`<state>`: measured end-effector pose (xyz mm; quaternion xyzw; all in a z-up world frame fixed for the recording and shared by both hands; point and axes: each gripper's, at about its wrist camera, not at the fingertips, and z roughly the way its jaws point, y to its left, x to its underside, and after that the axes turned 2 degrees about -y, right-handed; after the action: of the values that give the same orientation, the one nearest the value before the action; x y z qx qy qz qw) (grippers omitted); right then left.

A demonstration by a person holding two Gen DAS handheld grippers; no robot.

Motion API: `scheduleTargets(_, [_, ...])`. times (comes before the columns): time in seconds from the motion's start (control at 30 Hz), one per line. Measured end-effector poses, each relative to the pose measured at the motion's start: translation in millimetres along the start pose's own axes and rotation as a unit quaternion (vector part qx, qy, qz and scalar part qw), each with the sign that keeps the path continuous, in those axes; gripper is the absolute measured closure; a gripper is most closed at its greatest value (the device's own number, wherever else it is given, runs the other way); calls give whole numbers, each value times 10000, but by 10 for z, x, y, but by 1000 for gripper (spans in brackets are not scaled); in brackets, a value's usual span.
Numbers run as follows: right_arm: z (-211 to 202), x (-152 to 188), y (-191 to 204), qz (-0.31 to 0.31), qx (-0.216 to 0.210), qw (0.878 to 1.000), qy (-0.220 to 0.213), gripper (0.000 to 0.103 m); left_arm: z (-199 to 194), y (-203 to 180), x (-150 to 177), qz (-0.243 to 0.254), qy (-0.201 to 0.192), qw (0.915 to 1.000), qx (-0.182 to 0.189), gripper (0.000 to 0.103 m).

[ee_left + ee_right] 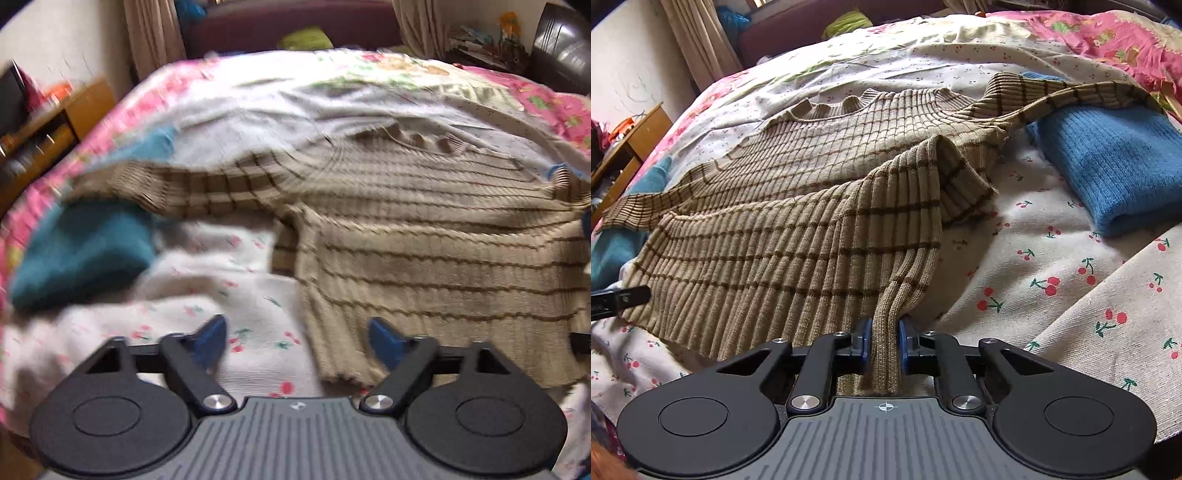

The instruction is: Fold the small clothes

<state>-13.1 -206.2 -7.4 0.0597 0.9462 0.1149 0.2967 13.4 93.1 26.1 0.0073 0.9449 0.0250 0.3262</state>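
Near-corner pickup on the striped sweater, fold about to begin.

The striped sweater lies flat on the bed; the right hand-held gripper pinches its near right hem, while the left hand-held gripper, spread and empty, must next catch the near left hem corner.

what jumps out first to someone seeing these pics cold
The beige striped sweater spread across the middle of the cherry-print sheet dominates. At its near hem the right gripper has its fingers pinched on a fold of the knit. A folded blue sweater lies to its right, and the left gripper hovers open at the hem's other corner.
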Motion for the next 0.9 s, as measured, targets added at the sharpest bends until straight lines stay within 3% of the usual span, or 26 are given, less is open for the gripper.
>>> scheduleTargets(0.07, [-9, -5, -13, 57, -29, 10000, 8, 91, 76, -15, -1, 13, 114, 9999, 67, 46])
scheduleTargets(0.13, [-36, -17, -26, 150, -78, 9999, 13, 92, 106, -26, -9, 53, 180, 9997, 164, 56])
scheduleTargets(0.23, [-122, -38, -13, 203, -240, 9995, -46, 93, 72, 60, -18, -216, 252, 9969, 708, 81])
scheduleTargets(0.33, [-245, -46, 14, 180, -386, 9991, -78, 94, 20, 162, -24, -531, 297, 9911, 1181, 83])
scheduleTargets(0.4, [-344, -33, 22, 135, -474, 9988, -30, 95, -35, 185, -24, -579, 299, 9897, 1276, 84])
scheduleTargets(0.73, [-563, 177, 8, 60, -521, 9977, 434, 96, -337, 314, 110, -442, 309, 9915, 1184, 85])
scheduleTargets(0.9, [-603, 200, -1, 94, -491, 9982, 343, 96, -341, 267, 103, -442, 268, 9900, 1311, 83])
